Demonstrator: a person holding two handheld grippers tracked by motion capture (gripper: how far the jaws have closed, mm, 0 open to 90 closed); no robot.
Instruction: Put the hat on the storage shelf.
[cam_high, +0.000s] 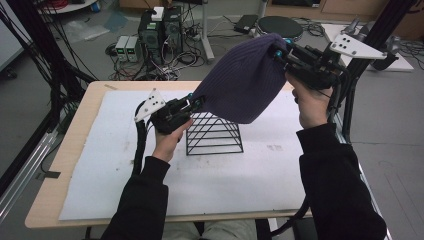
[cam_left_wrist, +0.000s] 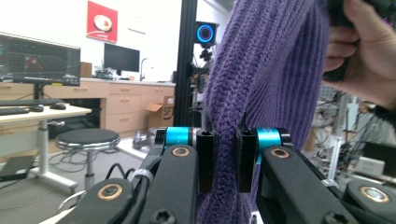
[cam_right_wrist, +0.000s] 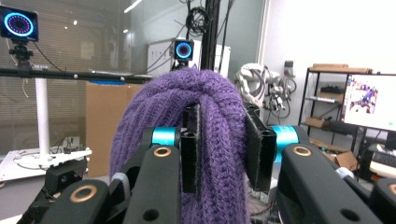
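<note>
A purple knit hat (cam_high: 245, 80) hangs in the air over the table, stretched between both grippers. My left gripper (cam_high: 196, 102) is shut on the hat's lower edge, just above the black wire stand (cam_high: 213, 134). In the left gripper view the knit fabric (cam_left_wrist: 261, 74) is pinched between the two pads, with the gripper (cam_left_wrist: 226, 161) clamped on it. My right gripper (cam_high: 278, 53) is held higher, at the right, shut on the hat's top end. In the right gripper view a thick fold of the hat (cam_right_wrist: 205, 121) sits squeezed in the gripper (cam_right_wrist: 223, 154).
A white mat (cam_high: 115, 165) covers the wooden table (cam_high: 75, 135). The wire stand sits at the mat's middle, under the hat. Computers and cables (cam_high: 160, 35) lie on the floor beyond the table. Black frame posts (cam_high: 45, 55) stand at the left and right.
</note>
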